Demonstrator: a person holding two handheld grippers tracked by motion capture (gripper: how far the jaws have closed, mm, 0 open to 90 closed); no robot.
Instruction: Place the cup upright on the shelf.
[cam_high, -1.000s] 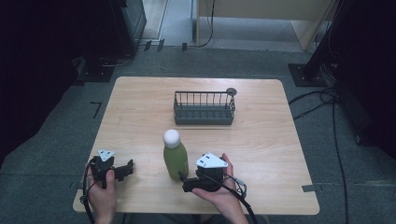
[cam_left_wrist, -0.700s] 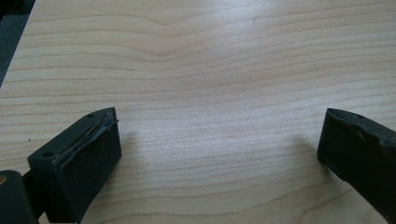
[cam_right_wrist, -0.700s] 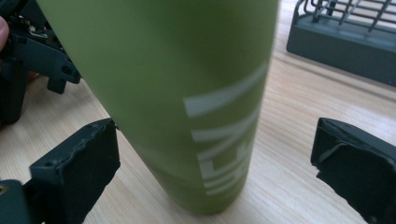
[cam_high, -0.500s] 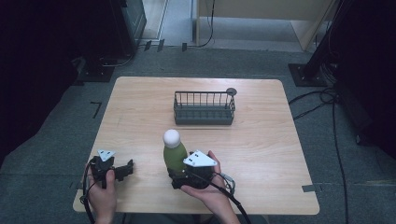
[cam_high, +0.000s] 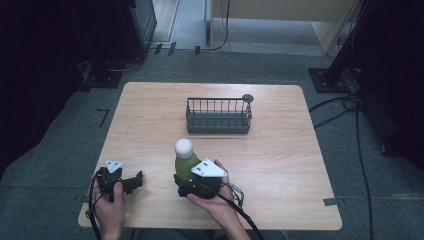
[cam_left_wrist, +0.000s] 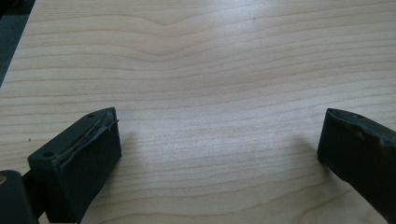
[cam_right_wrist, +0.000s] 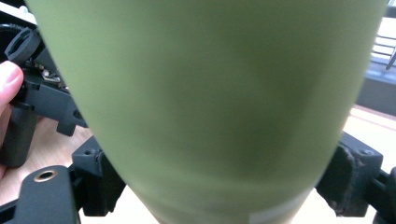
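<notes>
The right gripper (cam_high: 184, 184) has moved in from beside the green bottle (cam_high: 184, 164) to clamp it, the wire basket (cam_high: 218, 116) beyond stays empty, and the left gripper (cam_high: 134, 182) gapes apart.

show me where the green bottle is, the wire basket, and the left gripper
green bottle (cam_high: 183, 164), high view, on its green body below the white cap.
wire basket (cam_high: 218, 123), high view, on its front wall.
left gripper (cam_high: 138, 179), high view, between the tips of its open jaws.
</notes>
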